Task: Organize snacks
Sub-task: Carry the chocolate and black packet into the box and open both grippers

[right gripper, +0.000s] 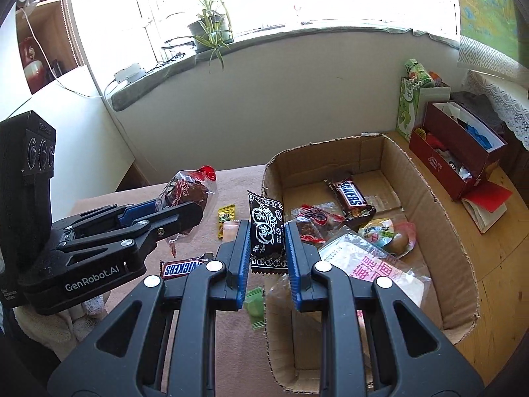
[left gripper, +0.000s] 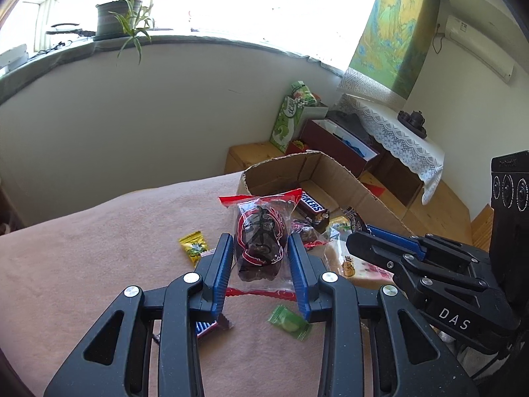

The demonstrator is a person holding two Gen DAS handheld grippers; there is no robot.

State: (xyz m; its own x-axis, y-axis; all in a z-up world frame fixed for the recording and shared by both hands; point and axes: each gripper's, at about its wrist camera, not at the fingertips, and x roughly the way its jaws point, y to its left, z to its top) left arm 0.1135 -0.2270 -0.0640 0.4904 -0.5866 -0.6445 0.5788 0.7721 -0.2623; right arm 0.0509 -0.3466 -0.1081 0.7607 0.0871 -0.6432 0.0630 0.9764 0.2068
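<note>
1. The left hand-held gripper (left gripper: pixel 259 251) is clamped on a clear red-trimmed packet (left gripper: pixel 261 235) with a dark snack inside, held up above the worktop (left gripper: pixel 99 248).
2. The right hand-held gripper (right gripper: pixel 264 248) grips a black packet (right gripper: pixel 267 231) with white lettering, held at the near-left wall of the box (right gripper: pixel 456 231).
3. Already in the box: a Snickers bar (right gripper: pixel 351 198), a red-trimmed packet (right gripper: pixel 312 220), a white pouch (right gripper: pixel 373 264) with pink lettering, and a green-and-pink pack (right gripper: pixel 390 235).
4. Left loose on the worktop: another Snickers (right gripper: pixel 183 268), a yellow sweet (right gripper: pixel 226 218), a pale pink sweet (right gripper: pixel 230 230) and a green sweet (right gripper: pixel 254 307).
5. Judging by that split, the sorting looks roughly half done; both held packets and the four loose items remain to go in.
</note>
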